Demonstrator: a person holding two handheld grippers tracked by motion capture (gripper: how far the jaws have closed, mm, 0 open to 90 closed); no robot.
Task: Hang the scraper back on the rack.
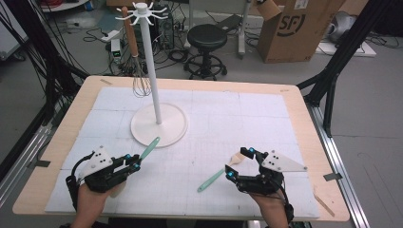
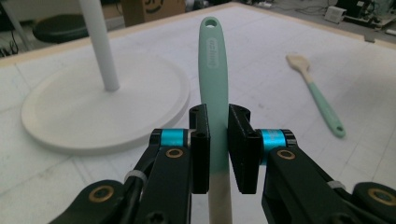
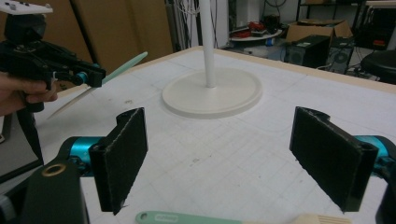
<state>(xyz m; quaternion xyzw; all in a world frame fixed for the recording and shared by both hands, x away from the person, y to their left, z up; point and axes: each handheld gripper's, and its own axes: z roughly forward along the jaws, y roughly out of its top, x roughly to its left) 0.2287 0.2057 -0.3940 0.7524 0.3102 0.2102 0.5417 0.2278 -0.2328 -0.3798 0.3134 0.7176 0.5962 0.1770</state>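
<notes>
Left gripper (image 1: pixel 134 162) clamps mint-handled wooden spatula (image 2: pixel 213 79) beside white round-based hook stand (image 1: pixel 159 124). Right gripper (image 1: pixel 236 165), jaws wide, straddles second mint-handled spatula (image 1: pixel 216 176) on table; best closed mid-handle, squarely.

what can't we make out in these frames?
- Left gripper view: working end of the held spatula runs off the bottom edge; left gripper jaws cover part of the handle.
- Right gripper view: brush on the table cut by the bottom edge.
- High view: whisk wires too small to count.
</notes>
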